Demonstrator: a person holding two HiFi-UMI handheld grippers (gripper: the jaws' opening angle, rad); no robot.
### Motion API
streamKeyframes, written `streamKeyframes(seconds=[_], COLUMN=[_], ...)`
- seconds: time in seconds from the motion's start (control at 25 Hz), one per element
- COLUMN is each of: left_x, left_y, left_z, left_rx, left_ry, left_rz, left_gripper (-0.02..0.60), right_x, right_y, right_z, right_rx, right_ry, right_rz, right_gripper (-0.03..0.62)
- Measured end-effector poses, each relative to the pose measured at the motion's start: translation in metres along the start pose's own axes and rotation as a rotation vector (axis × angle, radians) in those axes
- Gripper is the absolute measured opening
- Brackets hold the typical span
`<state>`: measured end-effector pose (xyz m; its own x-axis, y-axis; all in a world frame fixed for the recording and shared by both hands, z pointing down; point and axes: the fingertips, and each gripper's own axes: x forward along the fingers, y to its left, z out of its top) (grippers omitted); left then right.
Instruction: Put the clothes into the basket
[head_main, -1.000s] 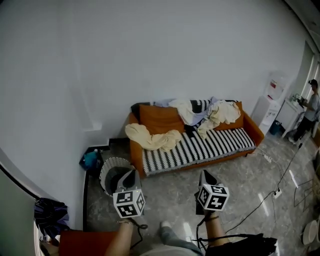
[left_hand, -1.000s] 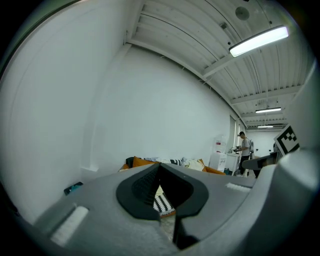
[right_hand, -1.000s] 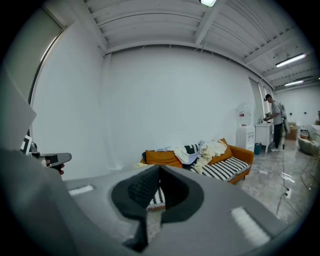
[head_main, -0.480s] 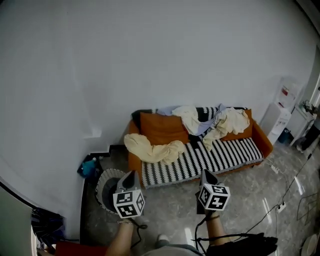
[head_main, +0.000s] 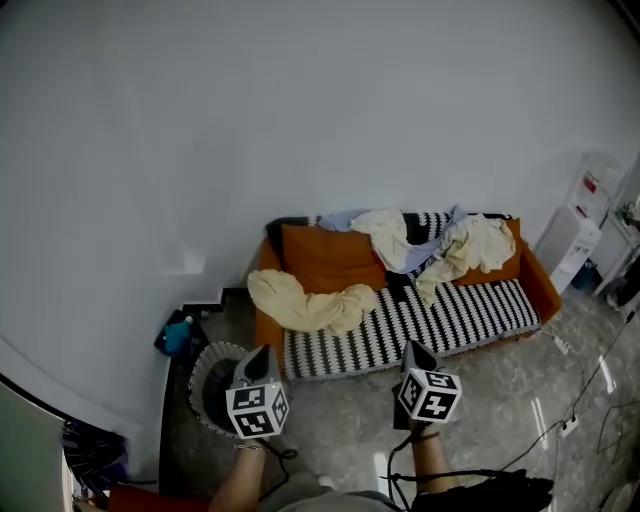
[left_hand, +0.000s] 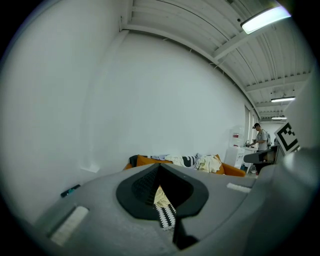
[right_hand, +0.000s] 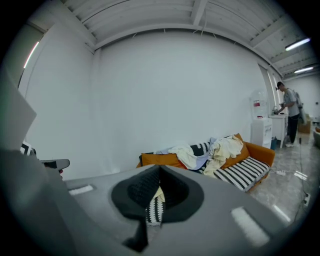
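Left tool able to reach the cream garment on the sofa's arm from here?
Probably not yet: the left tool, jaws shut, sits short of the cream garment, with bare floor between. Nothing blocks the way; the basket stands off to its side.

Bright, even indoor light, soft shadows.
A ceiling lamp (left_hand: 265, 17) glares overhead and the floor (head_main: 500, 400) gleams; fisheye bends the edges into black corners, near foreground blurred.

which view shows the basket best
The head view: the basket stands left of the sofa, its rim and dark inside visible, though the left gripper covers part of it. Neither gripper view shows it; each gripper's own body fills the lower picture.
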<state>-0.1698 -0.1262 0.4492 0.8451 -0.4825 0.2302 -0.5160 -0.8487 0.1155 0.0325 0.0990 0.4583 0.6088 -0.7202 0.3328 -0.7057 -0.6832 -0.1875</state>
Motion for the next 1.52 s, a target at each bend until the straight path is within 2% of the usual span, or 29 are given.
streamKeyframes(seconds=[0.4, 0.84, 1.28, 1.52], left_x=[0.074, 0.207, 0.326, 0.355], left_y=[0.002, 0.018, 0.068, 0.093], left_z=[-0.005, 0.05, 0.09, 0.067], left_rx=[0.006, 0.0, -0.064, -0.087], left_ry=[0.034, 0.013, -0.011, 0.049], left_rz=[-0.016, -0.041, 0.001, 0.071], left_gripper=[-0.005, -0.005, -0.005, -0.005], right_x=[0.057, 0.168, 0.301, 0.357], right_y=[-0.028, -0.046, -0.025, -0.022], right_z=[0.003, 0.076, 0.136, 0.126], right_rx=[0.037, 0.032, -0.046, -0.076], right_ry=[0.011, -0.013, -0.01, 0.07], right_rz=[-0.033, -0.058, -0.015, 0.026], right_gripper=[0.003, 0.003, 0.003, 0.003])
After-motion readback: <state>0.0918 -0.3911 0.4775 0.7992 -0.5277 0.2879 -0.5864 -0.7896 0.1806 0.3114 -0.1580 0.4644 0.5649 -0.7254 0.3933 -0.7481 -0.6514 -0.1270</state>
